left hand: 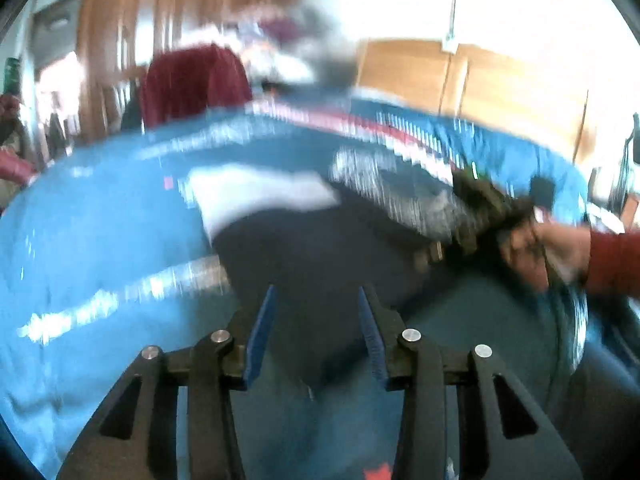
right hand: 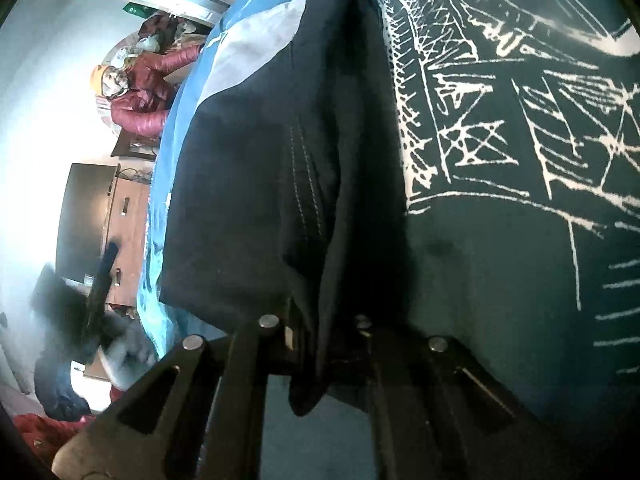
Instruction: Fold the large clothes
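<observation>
A dark navy garment (left hand: 320, 248) with a pale grey panel (left hand: 260, 196) lies on a blue patterned cover (left hand: 100, 240); this view is smeared by motion. My left gripper (left hand: 319, 304) hovers over the garment's near edge, open, with nothing between its blue pads (left hand: 262, 332). At the right, a hand in a red sleeve (left hand: 560, 248) holds my right gripper (left hand: 480, 216) at the garment's far side. In the right wrist view, my right gripper (right hand: 320, 324) is shut on a fold of the navy garment (right hand: 260, 160), and the cloth hides its fingertips.
The blue cover with white line drawings (right hand: 520, 160) fills the right side. A maroon chair (left hand: 196, 80), heaped clothes (left hand: 280, 36) and wooden cabinets (left hand: 500, 92) stand behind. A person in a maroon puffer jacket (right hand: 140, 96) sits beyond the edge, near wooden drawers (right hand: 128, 216).
</observation>
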Demonstrator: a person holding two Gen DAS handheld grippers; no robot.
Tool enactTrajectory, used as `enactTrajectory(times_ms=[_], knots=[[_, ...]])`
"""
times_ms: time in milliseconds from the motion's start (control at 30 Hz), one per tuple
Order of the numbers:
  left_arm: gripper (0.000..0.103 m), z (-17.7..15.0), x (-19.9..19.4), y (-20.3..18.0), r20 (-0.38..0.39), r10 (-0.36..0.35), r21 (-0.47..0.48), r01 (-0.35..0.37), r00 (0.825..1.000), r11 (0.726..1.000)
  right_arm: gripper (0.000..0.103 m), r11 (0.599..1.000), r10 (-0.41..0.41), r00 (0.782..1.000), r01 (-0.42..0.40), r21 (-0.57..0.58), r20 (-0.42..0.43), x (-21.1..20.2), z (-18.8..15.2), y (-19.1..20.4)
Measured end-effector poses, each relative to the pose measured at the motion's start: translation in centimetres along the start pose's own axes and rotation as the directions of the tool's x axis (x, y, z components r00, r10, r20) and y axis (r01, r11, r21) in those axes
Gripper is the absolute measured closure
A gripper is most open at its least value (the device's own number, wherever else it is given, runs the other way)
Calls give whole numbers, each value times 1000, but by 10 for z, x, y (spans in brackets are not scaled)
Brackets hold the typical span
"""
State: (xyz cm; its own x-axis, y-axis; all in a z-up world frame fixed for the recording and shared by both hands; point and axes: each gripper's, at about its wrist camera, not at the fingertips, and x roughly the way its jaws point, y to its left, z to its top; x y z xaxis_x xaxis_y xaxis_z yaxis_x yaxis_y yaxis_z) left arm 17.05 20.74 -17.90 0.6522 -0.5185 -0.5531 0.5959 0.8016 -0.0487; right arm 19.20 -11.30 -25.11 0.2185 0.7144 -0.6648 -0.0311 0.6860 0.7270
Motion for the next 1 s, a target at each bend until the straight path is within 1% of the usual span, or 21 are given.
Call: enactTrajectory(times_ms=[33, 67, 100, 133, 200, 233, 300, 367, 433, 467, 533, 600, 633, 700, 767, 800, 867, 900, 933, 967, 1000], knots=[[58, -8, 33, 1, -86, 7, 21, -5, 996, 1000, 98, 1000, -7, 1000, 7, -1, 2, 0, 0, 1], [58, -25, 73, 0, -210, 26, 63, -13, 977, 998, 98, 1000, -13, 1000, 13, -3, 1, -1, -1, 2], [56, -43, 99, -1, -277, 23, 85, 1, 961, 996, 98, 1000, -19, 1000, 19, -5, 1, -2, -1, 2], [54, -49, 104, -1, -246, 17, 94, 6, 969, 996, 98, 999, -43, 999, 43, -21, -1, -5, -1, 5], [54, -33, 92, 2, -251, -8, 77, 29, 968, 997, 89, 994, -98, 995, 97, -56, -13, -14, -2, 14], [56, -24, 77, 6, -218, -18, 63, 32, 976, 998, 87, 981, -167, 986, 165, -104, -17, -23, -3, 24], [56, -8, 48, 19, -125, -14, 18, 17, 992, 1000, 65, 931, -313, 949, 313, -186, 34, -45, -8, 46], [55, 12, 29, 33, -33, 27, 0, -27, 999, 1000, 57, 892, -364, 919, 390, -230, 149, -65, -7, 68], [52, 21, 33, 44, 2, 48, -8, -48, 999, 999, 57, 872, -354, 899, 417, -257, 258, -66, 0, 87], [52, 23, 46, 44, -11, 42, -10, -43, 999, 999, 59, 864, -340, 900, 413, -287, 273, -56, 3, 92], [52, 15, 86, 40, -93, 25, 12, -24, 995, 1000, 67, 846, -339, 914, 399, -352, 222, -14, 8, 90], [53, 6, 120, 37, -183, 29, 42, -22, 983, 999, 69, 809, -430, 890, 454, -373, 150, 27, 7, 67], [53, 11, 123, 37, -179, 17, 34, -11, 984, 999, 68, 810, -417, 893, 450, -376, 171, 29, 3, 62], [53, 33, 113, 41, -106, 3, 27, 0, 994, 1000, 68, 804, -420, 892, 451, -386, 167, 17, 5, 69], [53, 64, 114, 53, -15, 13, 42, -13, 1000, 999, 68, 815, -373, 907, 421, -399, 196, 0, 16, 84], [52, 82, 127, 63, 3, 27, 50, -27, 1000, 998, 68, 813, -346, 910, 412, -411, 229, -8, 31, 94], [50, 104, 178, 78, -47, 77, 85, -73, 996, 994, 68, 801, -329, 907, 416, -431, 262, -6, 65, 101], [49, 102, 214, 88, -126, 114, 103, -101, 986, 990, 68, 785, -353, 894, 444, -432, 276, 4, 91, 98], [44, 96, 239, 96, -192, 134, 106, -115, 972, 988, 68, 772, -404, 874, 485, -412, 271, 19, 117, 88], [41, 82, 273, 109, -289, 111, 64, -97, 951, 993, 67, 778, -434, 871, 491, -391, 229, 36, 135, 74], [39, 80, 278, 117, -292, 83, 19, -81, 953, 997, 61, 800, -451, 879, 474, -369, 151, 55, 150, 57]])
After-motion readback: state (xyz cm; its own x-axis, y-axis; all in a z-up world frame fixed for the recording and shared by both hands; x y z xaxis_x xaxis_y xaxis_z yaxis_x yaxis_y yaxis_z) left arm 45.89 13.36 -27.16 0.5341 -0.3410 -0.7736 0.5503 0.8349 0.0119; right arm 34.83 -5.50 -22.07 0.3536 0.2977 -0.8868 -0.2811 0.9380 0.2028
